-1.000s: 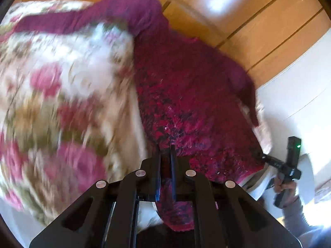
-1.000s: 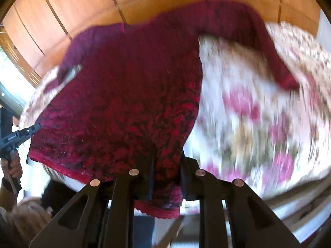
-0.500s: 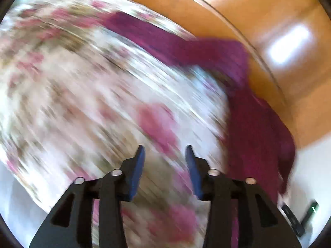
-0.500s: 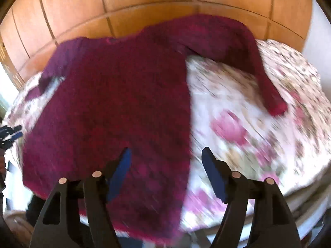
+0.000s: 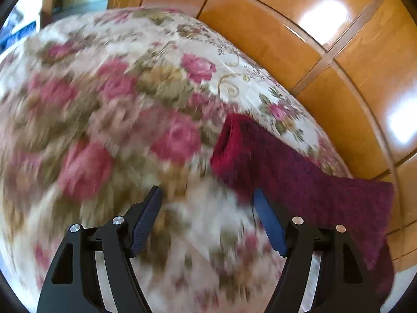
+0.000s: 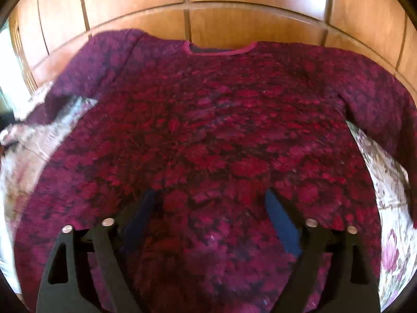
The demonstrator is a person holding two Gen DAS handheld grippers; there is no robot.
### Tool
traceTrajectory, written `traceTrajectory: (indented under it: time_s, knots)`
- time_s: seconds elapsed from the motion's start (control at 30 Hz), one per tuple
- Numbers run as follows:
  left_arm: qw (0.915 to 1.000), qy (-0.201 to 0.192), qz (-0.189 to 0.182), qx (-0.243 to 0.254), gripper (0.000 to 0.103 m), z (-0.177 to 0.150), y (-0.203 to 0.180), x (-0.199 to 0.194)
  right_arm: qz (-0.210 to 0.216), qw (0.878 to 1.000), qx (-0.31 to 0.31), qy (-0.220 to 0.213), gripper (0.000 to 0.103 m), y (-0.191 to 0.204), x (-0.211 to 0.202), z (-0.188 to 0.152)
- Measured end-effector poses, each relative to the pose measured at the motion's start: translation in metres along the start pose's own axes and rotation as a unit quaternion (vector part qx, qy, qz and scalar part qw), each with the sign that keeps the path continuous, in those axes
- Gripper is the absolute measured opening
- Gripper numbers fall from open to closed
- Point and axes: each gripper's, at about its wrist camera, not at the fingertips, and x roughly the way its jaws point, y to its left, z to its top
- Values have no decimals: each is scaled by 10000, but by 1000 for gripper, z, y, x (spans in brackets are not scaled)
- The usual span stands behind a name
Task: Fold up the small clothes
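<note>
Both tools are hanging open over a sweater that is lying spread on a flowered bed.

The right wrist view is showing the whole dark red sweater (image 6: 208, 135) lying flat, neckline toward the wooden wall panels (image 6: 250, 23), both sleeves angling outward, and the right tool (image 6: 209, 203) is hovering over its lower body with jaws that have just been opening and are now standing wide, gripping nothing. The left wrist view is showing only one sleeve (image 5: 286, 172) of it, running along the bed's far edge beside the panels, while the left tool (image 5: 207, 198), its jaws also just opened and empty, is pointing at bare bedspread (image 5: 130, 99). That view is revealing broad free cover to the left of the sleeve; in the right view the sweater is filling nearly everything, with narrow strips of bedspread showing at either side.
</note>
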Motion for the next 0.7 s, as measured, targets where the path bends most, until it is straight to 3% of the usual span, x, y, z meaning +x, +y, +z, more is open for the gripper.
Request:
traceTrajectory:
  time_s: [0.07,0.1,0.13,0.17,0.23,0.33,0.43,0.53,0.7]
  knots:
    - [9997,-66,166,154,72,10,-4,13,86,9999,99,-14,97,-5,4,-2]
    - [9994,-74,201,266,67,13,-8,18,173,9997,197,-12,99,-9,6,-3]
    - [9983,-104,313,481,58,15,-13,25,252,9993,272,-9,100,-11,7,-3]
    - [9977,-73,244,632,28,19,-16,34,282,9992,284,1,101,-11,9,-3]
    - [9960,-139,279,835,9,22,-22,33,248,9994,257,43,101,-10,9,-3]
    - [9922,-582,643,901,7,31,-12,14,242,9993,264,97,101,-9,11,0]
    - [9902,-780,1041,517,7,46,21,5,245,9994,244,92,101,-10,11,0]
    - [9878,-734,1279,498,6,51,41,9,198,9996,202,64,101,-7,14,3]
    - [9751,-674,1964,781,7,46,25,29,159,9997,188,57,101,-6,12,0]
